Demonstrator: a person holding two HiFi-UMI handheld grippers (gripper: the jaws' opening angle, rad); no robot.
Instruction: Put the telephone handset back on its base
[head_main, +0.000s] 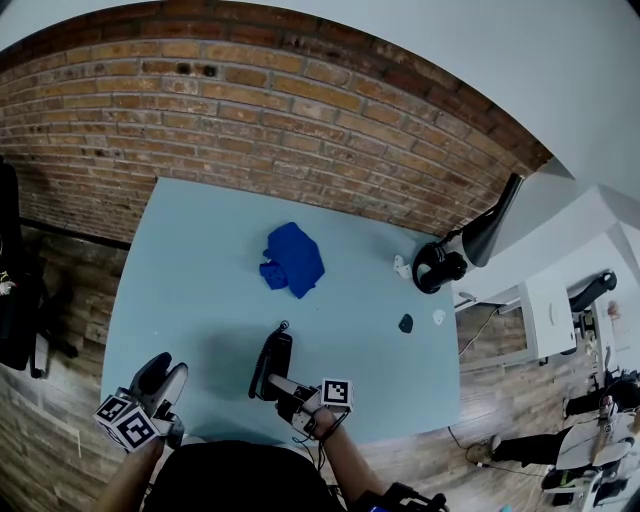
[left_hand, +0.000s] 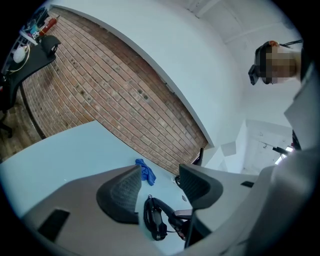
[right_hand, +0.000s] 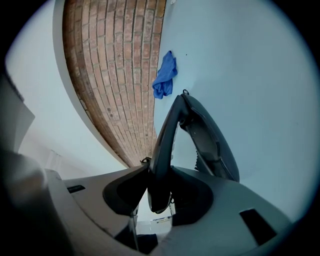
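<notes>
The black telephone base (head_main: 277, 357) lies on the light blue table (head_main: 190, 260) near its front edge. My right gripper (head_main: 283, 387) is shut on the near end of the black handset (right_hand: 165, 135). The handset stands tilted: its far end meets the far end of the base (right_hand: 212, 145), while its near end is raised between the jaws (right_hand: 159, 177). My left gripper (head_main: 162, 380) hovers at the table's front left corner, open and empty (left_hand: 160, 182). Past its fingers I see the handset (left_hand: 166, 209) arching over the base (left_hand: 152, 221).
A crumpled blue cloth (head_main: 294, 258) lies mid-table behind the phone. Black headphones (head_main: 440, 266) sit at the right edge, with a small black object (head_main: 405, 323) and white bits (head_main: 438, 317) nearby. A brick wall (head_main: 250, 110) runs behind the table.
</notes>
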